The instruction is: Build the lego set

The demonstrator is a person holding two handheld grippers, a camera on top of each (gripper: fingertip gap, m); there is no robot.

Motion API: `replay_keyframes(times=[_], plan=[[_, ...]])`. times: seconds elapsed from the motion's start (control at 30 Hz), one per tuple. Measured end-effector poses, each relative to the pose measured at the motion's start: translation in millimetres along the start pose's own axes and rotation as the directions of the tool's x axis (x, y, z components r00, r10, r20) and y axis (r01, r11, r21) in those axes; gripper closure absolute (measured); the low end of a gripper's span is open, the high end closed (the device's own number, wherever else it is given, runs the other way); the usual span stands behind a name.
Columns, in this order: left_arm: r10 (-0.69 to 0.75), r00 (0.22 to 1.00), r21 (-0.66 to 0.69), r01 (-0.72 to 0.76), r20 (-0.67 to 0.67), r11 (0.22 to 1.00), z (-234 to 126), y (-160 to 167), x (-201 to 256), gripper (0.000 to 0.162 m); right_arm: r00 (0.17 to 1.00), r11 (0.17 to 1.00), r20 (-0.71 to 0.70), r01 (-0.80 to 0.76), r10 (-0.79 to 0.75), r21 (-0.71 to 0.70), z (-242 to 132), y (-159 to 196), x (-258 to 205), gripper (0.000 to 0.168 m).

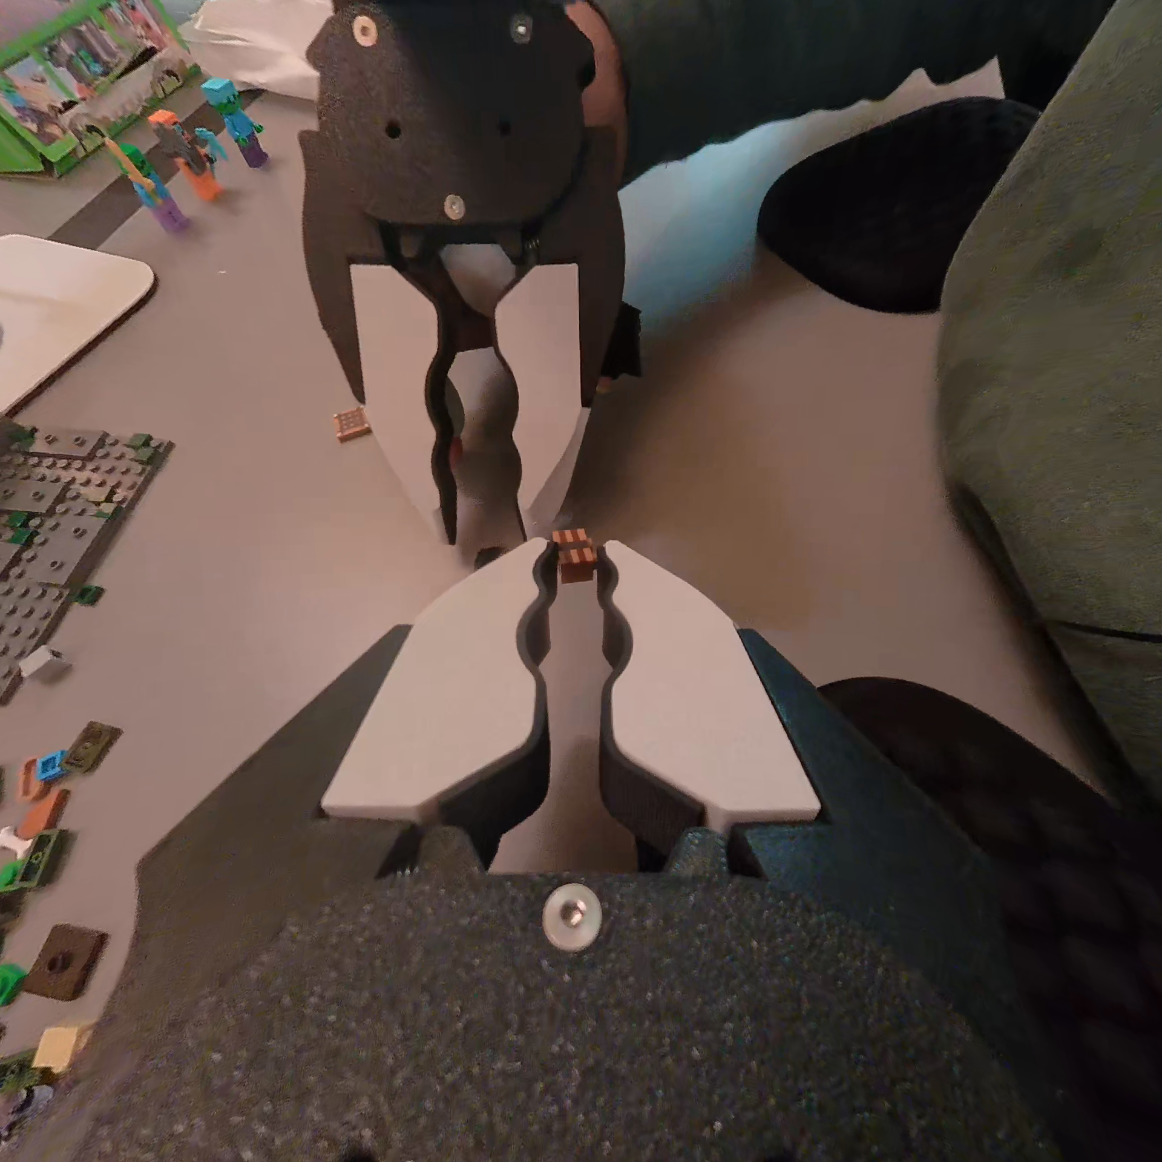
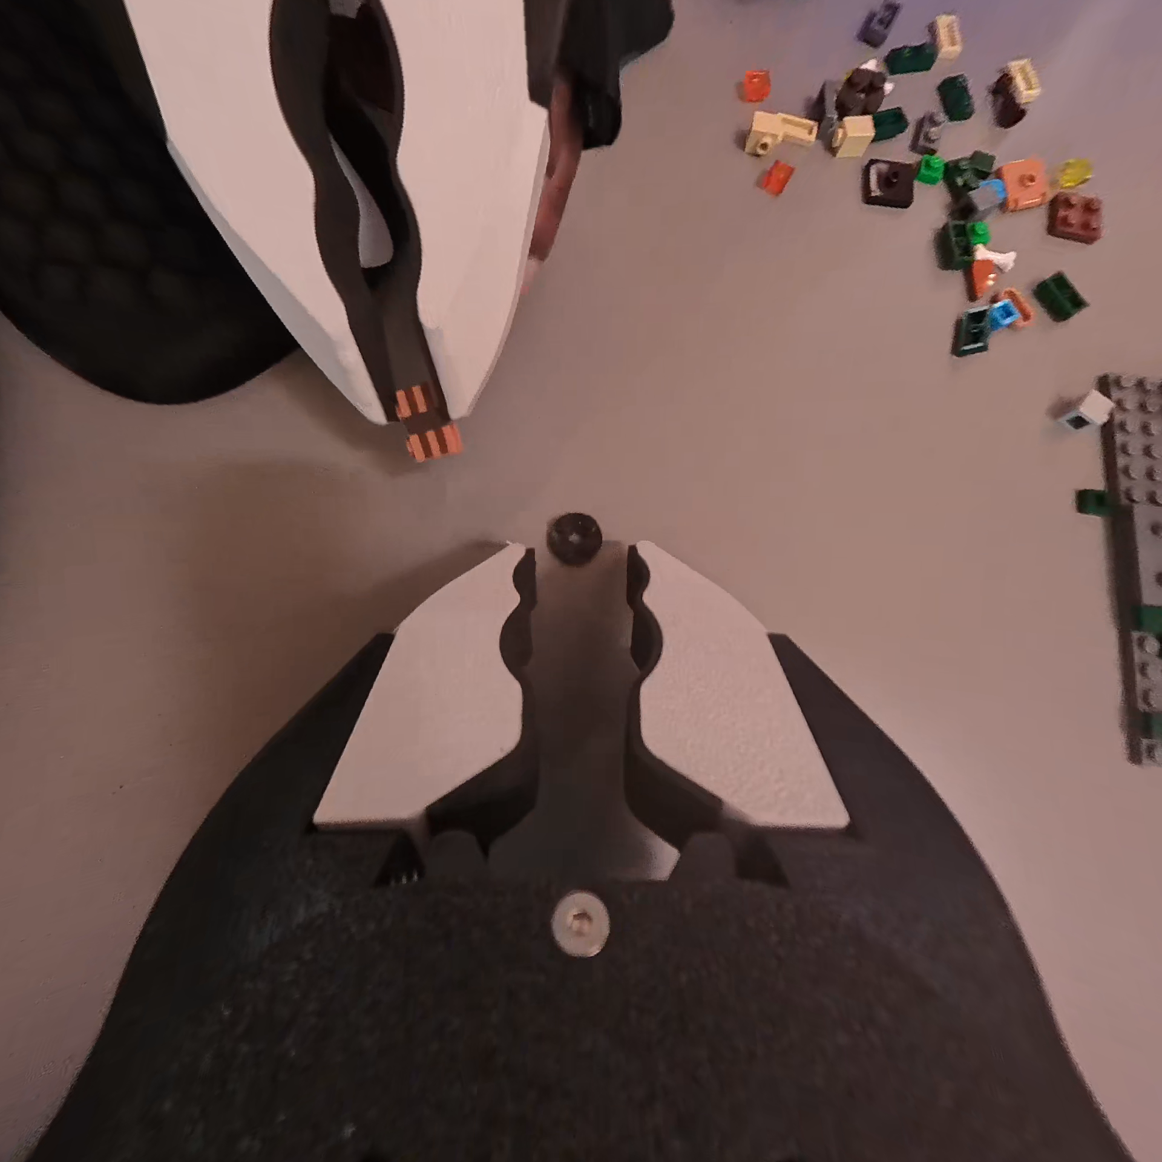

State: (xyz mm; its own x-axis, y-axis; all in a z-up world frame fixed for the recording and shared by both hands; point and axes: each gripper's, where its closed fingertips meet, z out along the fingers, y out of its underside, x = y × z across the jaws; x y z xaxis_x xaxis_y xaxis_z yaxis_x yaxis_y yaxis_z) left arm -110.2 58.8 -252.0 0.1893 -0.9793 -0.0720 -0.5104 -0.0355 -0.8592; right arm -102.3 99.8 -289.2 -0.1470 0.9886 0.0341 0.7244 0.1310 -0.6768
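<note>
Right now the left gripper (image 1: 575,553) pinches a small brown-and-orange striped Lego piece (image 1: 576,558) at the very tips of its white fingers (image 1: 635,578), lifted off the grey tabletop (image 1: 251,566). Seen from the right wrist view, the piece (image 2: 429,427) is a short stack of two striped layers whose long axis runs on from the fingers, its free end jutting out past the tips and pointing toward the right gripper (image 2: 578,550). That gripper's jaws stand a narrow way apart, holding nothing — a small black round Lego piece (image 2: 573,539), glossy and ring-shaped with a hollow centre, lies on the table just beyond and between its fingertips. Both grippers share the same make: grainy black bodies, smooth white finger plates, wavy black inner edges. Off to the side sit a studded grey baseplate (image 1: 63,503) with dark green bits, a scatter of loose bricks (image 2: 930,163) in tan, green, orange and brown, three blocky minifigures (image 1: 188,157) and a green set box (image 1: 69,82).
</note>
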Motion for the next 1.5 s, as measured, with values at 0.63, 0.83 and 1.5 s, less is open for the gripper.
replay_keyframes(times=[0.63, 0.83, 1.5], plan=[[0.038, 0.998, -0.142, -0.044, -0.045, 0.989, 18.0, 29.1, -8.2, 0.14, 0.996, 0.996, 0.024, 0.083, -0.084, 0.023, -7.8, 5.5, -24.1, 0.156], [-0.038, 0.999, -0.165, 0.033, -0.031, 0.986, 11.2, 26.7, -5.6, 0.145, 0.99, 0.99, -0.037, 0.135, -0.133, 0.036, -6.2, 1.7, -15.8, 0.156], [0.043, 0.989, -0.251, -0.077, -0.139, 0.965, 31.4, 20.8, 2.7, 0.157, 0.925, 0.935, -0.141, 0.355, -0.354, -0.017, -11.9, 3.5, -22.3, 0.156]])
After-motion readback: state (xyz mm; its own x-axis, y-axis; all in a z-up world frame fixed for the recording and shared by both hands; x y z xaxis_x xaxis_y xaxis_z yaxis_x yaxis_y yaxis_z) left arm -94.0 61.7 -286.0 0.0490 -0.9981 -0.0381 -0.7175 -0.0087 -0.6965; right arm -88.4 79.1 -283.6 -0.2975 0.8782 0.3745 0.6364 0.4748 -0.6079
